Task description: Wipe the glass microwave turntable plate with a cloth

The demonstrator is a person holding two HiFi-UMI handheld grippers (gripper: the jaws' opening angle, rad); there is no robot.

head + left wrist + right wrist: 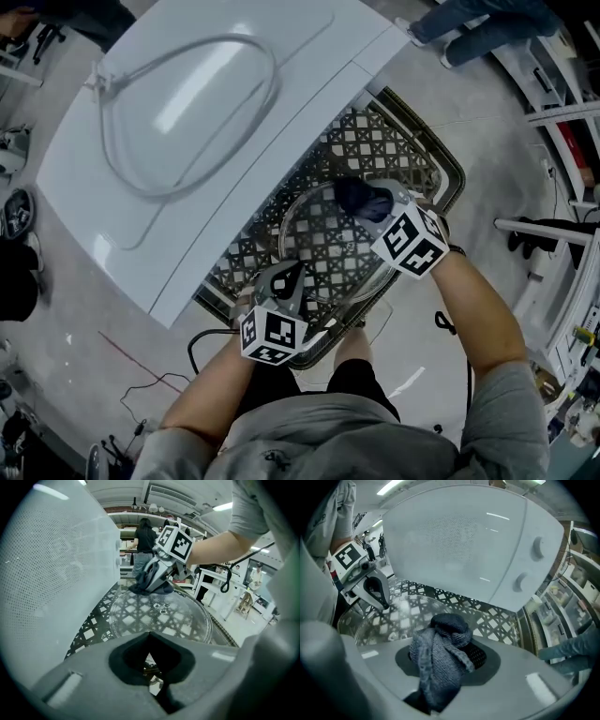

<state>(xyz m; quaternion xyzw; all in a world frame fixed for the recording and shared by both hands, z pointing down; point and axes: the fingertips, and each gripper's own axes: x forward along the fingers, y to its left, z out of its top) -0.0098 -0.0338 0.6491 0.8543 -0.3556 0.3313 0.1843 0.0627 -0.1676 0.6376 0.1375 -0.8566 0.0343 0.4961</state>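
The right gripper (449, 641) has its jaws clamped on a bunched dark cloth (438, 663), which touches the far side of the glass plate (328, 246). The left gripper (151, 662) is closed on the plate's near rim. Under the plate lies a lattice mat (380, 141), and just beyond it a white microwave (187, 141).

Turntable plate (328, 255): clear glossy glass. Cloth (438, 663): dark knit, rough. Microwave (206, 122): smooth glossy white.
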